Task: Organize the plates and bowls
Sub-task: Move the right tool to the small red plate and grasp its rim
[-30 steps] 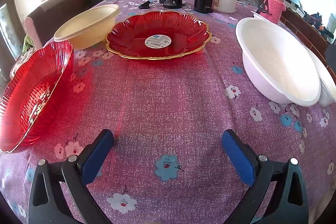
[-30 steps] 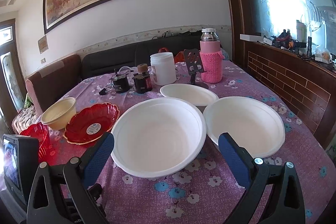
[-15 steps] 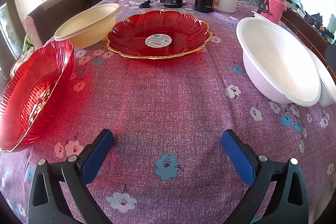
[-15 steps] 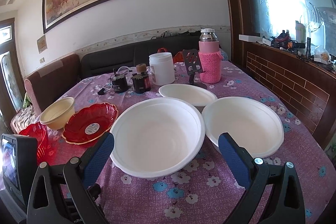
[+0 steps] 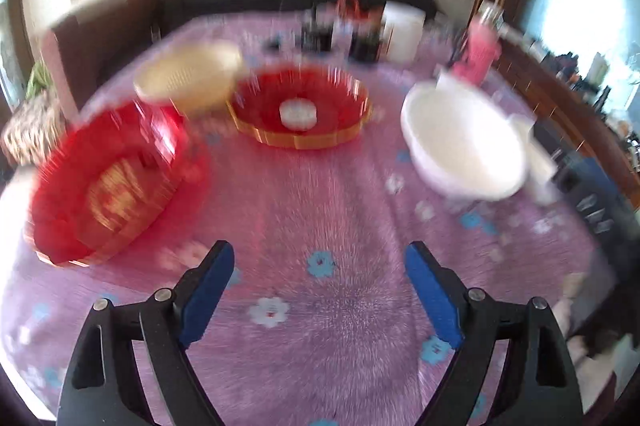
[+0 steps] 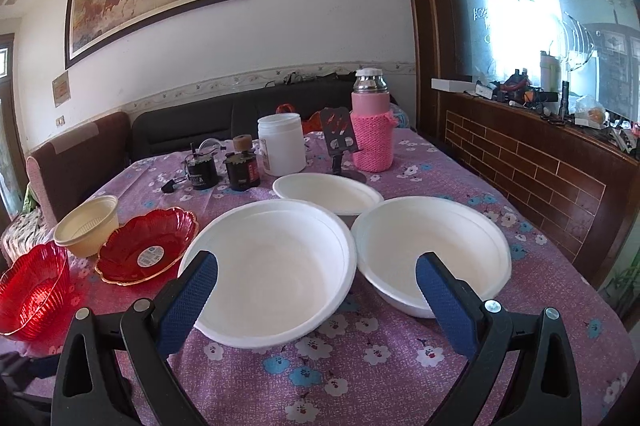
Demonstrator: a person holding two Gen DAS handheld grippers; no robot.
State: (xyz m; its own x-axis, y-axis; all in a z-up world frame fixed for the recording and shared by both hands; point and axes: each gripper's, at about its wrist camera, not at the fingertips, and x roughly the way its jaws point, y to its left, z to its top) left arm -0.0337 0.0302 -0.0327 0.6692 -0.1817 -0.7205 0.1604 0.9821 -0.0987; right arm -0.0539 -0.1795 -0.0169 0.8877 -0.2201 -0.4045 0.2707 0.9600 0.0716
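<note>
The left wrist view is motion-blurred. My left gripper (image 5: 320,254) is open and empty above the tablecloth. Ahead of it lie a red ribbed bowl (image 5: 104,182) at left, a red plate with a sticker (image 5: 298,114), a cream bowl (image 5: 188,78) and a white bowl (image 5: 464,142) at right. My right gripper (image 6: 316,266) is open and empty, just in front of two large white bowls: one at left (image 6: 272,266), one at right (image 6: 432,250). A white plate (image 6: 326,192) lies behind them. The red plate (image 6: 146,246), red bowl (image 6: 32,286) and cream bowl (image 6: 86,230) sit at left.
A pink-sleeved flask (image 6: 372,130), a white jar (image 6: 282,144), a phone stand (image 6: 340,146) and two dark jars (image 6: 242,168) stand at the far side of the table (image 6: 360,354). A brick-patterned sideboard (image 6: 540,162) runs along the right. A sofa (image 6: 224,118) is behind.
My left gripper has pulled back and risen fast, so the bowls look farther away and blurred. The right gripper has barely moved; the left gripper's body has left its view.
</note>
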